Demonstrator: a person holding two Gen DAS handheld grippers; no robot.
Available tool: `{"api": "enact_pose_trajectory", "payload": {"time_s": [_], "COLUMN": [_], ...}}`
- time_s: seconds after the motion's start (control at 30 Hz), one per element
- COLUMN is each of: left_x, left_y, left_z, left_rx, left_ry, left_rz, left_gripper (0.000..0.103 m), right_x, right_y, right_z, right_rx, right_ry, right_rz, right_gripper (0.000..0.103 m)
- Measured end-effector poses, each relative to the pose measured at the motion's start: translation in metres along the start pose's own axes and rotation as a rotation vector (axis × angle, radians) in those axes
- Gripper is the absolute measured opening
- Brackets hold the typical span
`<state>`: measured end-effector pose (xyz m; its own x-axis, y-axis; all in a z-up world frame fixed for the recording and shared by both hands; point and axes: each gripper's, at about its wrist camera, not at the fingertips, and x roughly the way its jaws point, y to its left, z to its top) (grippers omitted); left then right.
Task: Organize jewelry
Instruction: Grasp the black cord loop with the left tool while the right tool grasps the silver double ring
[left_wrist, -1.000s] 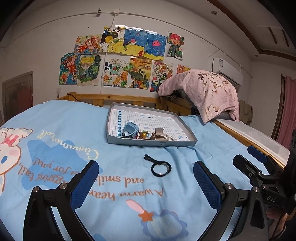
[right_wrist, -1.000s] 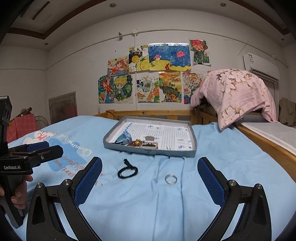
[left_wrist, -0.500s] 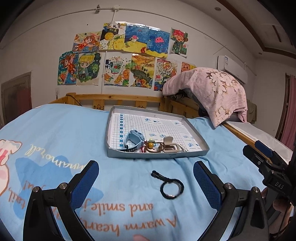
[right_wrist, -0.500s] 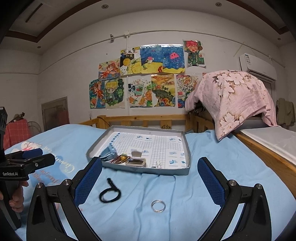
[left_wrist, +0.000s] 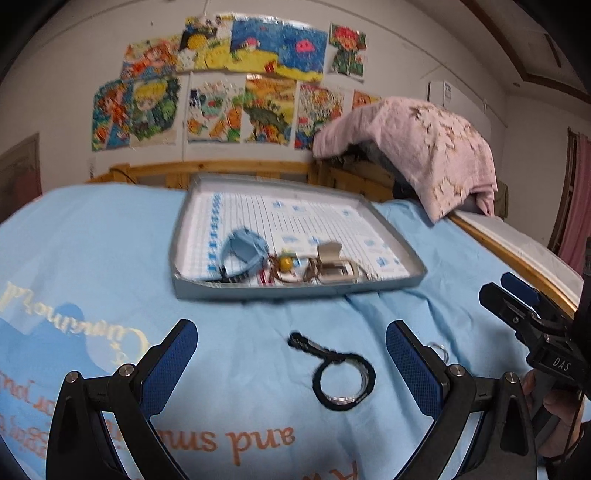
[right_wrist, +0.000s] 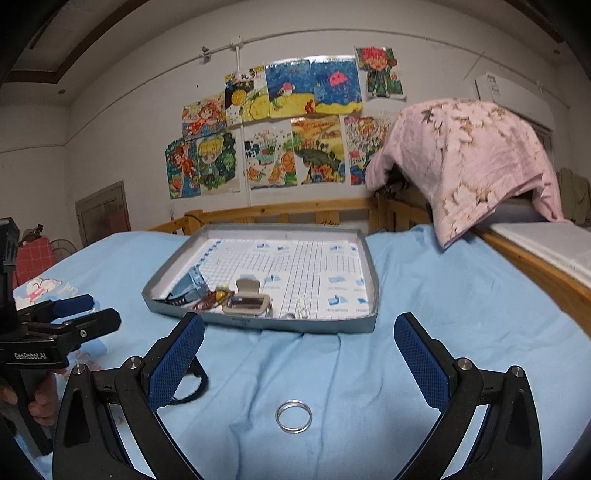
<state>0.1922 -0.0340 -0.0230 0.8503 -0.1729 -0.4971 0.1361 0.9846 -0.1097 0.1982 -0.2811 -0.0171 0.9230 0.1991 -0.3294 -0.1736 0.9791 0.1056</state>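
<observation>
1. Jewelry: black cord bracelet (left_wrist: 341, 376) flat on blue bedsheet (left_wrist: 110, 258), loop w/ short tail toward tray. Silver ring (right_wrist: 294, 416) flat on same sheet, to the right of bracelet, apart from it.
2. Tray (right_wrist: 371, 280): grey, shallow, grid-printed liner, resting on sheet beyond both loose pieces. Near front-left of tray: blue watch-like band (left_wrist: 243, 253), yellow bead (left_wrist: 285, 263) on thin brownish cord, silver clasp/box piece (right_wrist: 247, 301). Small pale item (right_wrist: 302, 307) at front edge, right of clasp; type not discernible.
3. Left gripper (left_wrist: 288, 356): jaws wide apart, holding nothing. Bracelet located between blue pads (left_wrist: 168, 365) in left wrist view, closer to right-side pad; no contact visible. Left wrist view motion-blurred.
4. Right gripper (right_wrist: 299, 350): jaws wide apart, holding nothing. Ring centred between fingers in right wrist view, on sheet below tips, no contact.
5. Cross-views: right gripper at far right of left wrist view, hand (left_wrist: 554, 402) on handle. Left gripper at far left of right wrist view, hand (right_wrist: 40, 398) on handle. Bracelet partly hidden behind right gripper's left-side pad in right wrist view.
6. Background: pink floral blanket (right_wrist: 469, 158) draped over wooden rail (right_wrist: 295, 206); drawings (right_wrist: 288, 122) taped to wall.
</observation>
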Motion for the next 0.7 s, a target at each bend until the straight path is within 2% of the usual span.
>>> {"api": "enact_pose_trajectory", "payload": {"time_s": [0.23,0.3,0.37,0.47,0.7], "left_x": [0.021,0.024,0.027,0.036,0.051], "left_y": [-0.002,-0.005,-0.008,-0.01,-0.014], "left_z": [-0.024,-0.03,-0.033,-0.039,-0.044], "left_rx": [0.021,0.035,0.048,0.06,0.07], "left_ry": [0.091,0.1,0.112,0.153,0.211], "left_rz": [-0.065,-0.086,-0.11,-0.144,-0.182], "left_gripper": [0.103,0.102,0.093,0.081,0.073], "right_x": [0.027,0.032,0.037,0.04,0.044], "right_y": [-0.008,-0.009,-0.009,-0.008,-0.013], "right_z": [-0.025,-0.033,-0.041,-0.049,-0.057], "right_rx": [0.018,0.021,0.027,0.025,0.058], "right_ry": [0.109,0.136,0.167,0.197,0.236], "right_rz": [0.064,0.08,0.101,0.125,0.138], "right_gripper": [0.1,0.096,0.083,0.069,0.057]}}
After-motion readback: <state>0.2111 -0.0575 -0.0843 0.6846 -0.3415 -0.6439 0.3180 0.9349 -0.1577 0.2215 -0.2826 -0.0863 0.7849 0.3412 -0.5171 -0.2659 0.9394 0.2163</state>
